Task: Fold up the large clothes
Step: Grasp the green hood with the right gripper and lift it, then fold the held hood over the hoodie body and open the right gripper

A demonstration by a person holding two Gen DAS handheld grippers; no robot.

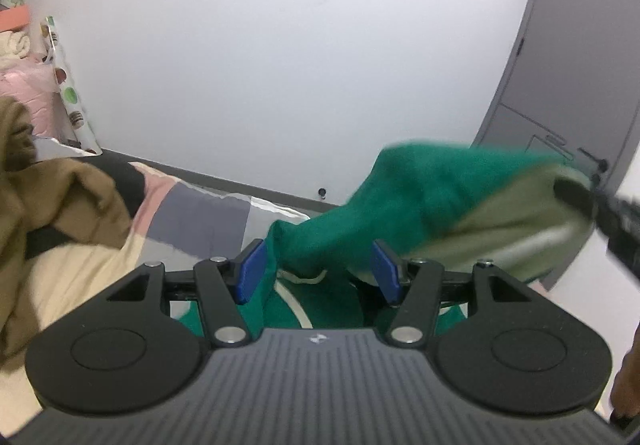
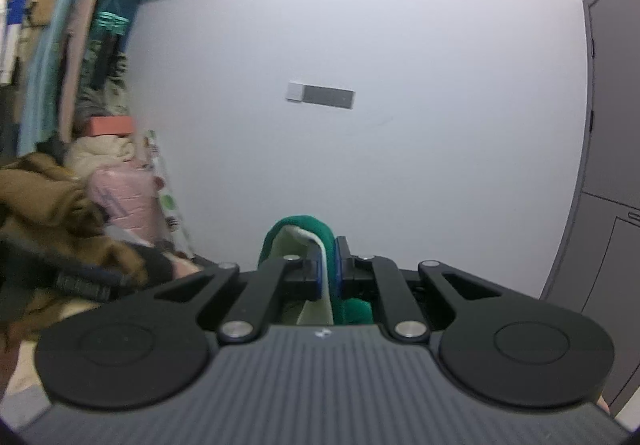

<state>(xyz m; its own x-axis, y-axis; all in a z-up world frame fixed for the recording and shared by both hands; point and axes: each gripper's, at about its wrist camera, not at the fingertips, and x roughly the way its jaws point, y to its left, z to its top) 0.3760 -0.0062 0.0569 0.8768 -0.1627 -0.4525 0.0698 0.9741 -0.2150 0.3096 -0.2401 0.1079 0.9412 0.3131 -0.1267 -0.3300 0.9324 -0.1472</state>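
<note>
A green garment (image 1: 420,197) with a pale lining hangs in the air, stretched from lower centre up to the right. My left gripper (image 1: 320,269) is open, its blue pads (image 1: 250,271) apart, with the green cloth passing between and below them. My right gripper (image 2: 329,265) is shut on a fold of the green garment (image 2: 304,231), green outside and cream inside, held up in front of the white wall. The right gripper also shows at the right edge of the left wrist view (image 1: 588,189), gripping the garment's raised end.
A bed with a patchwork cover (image 1: 200,213) lies below. A brown garment (image 1: 52,197) is heaped on its left side; it also shows in the right wrist view (image 2: 52,205). A grey door (image 1: 568,65) stands at right. Hanging clothes (image 2: 52,45) and a pink bundle (image 2: 124,197) are at left.
</note>
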